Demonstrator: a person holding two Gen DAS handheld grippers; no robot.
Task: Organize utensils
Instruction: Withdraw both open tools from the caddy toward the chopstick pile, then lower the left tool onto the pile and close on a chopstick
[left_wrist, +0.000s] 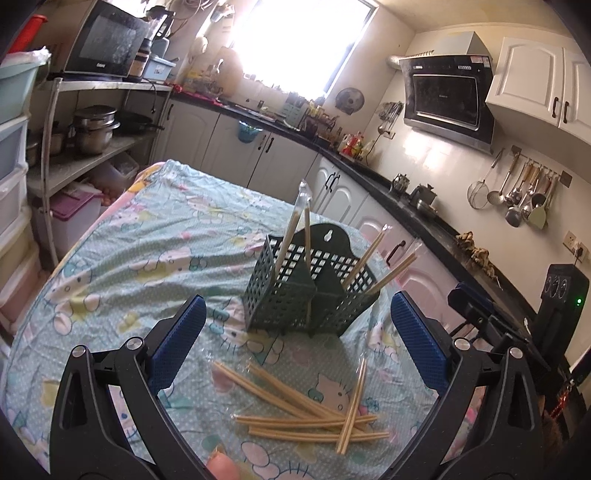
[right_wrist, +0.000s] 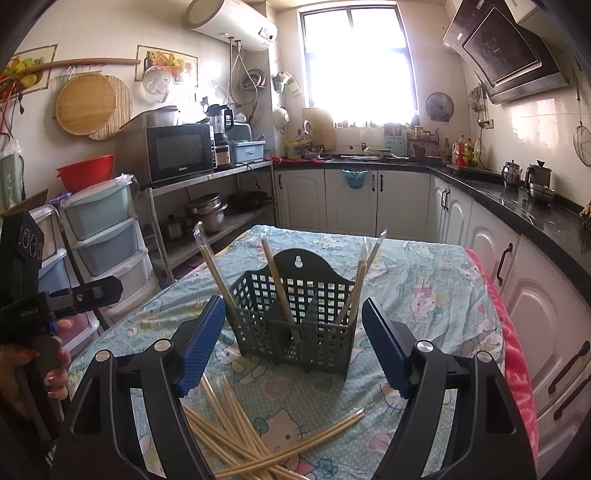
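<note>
A dark green slotted caddy (left_wrist: 295, 295) stood on the table (left_wrist: 147, 251), which was covered with a cartoon-print cloth. A divider split the caddy into two compartments. Wrapped chopstick pairs stood in both: two in the left one (left_wrist: 291, 229), leaning up and a bit left, and two in the right one (left_wrist: 373, 258), tilted out to the right, their clear wrapper tips poking above the rim. From the right wrist view the same caddy (right_wrist: 295, 325) showed sticks in both halves too. In front of the caddy, apart from it, a loose pile of chopsticks (left_wrist: 314, 406) lay flat on the cloth, crossing each other, one pair angled steeply across the rest. The pile (right_wrist: 251, 435) sat nearer the grippers than the caddy. The left gripper (left_wrist: 297, 347) hung low over the table, pointed slightly down toward the caddy, jaws spread wide, blue pads either side of the caddy in view, nothing between them, nothing gripped. The right gripper (right_wrist: 291, 350) was posed much the same, tipped slightly down, jaws wide apart and empty, also framing the caddy without touching it. A hand (right_wrist: 33, 362) showed at the left edge of the right wrist view, wrapped around the left gripper's handle. Both grippers sat side by side, on the near side of the pile.
</note>
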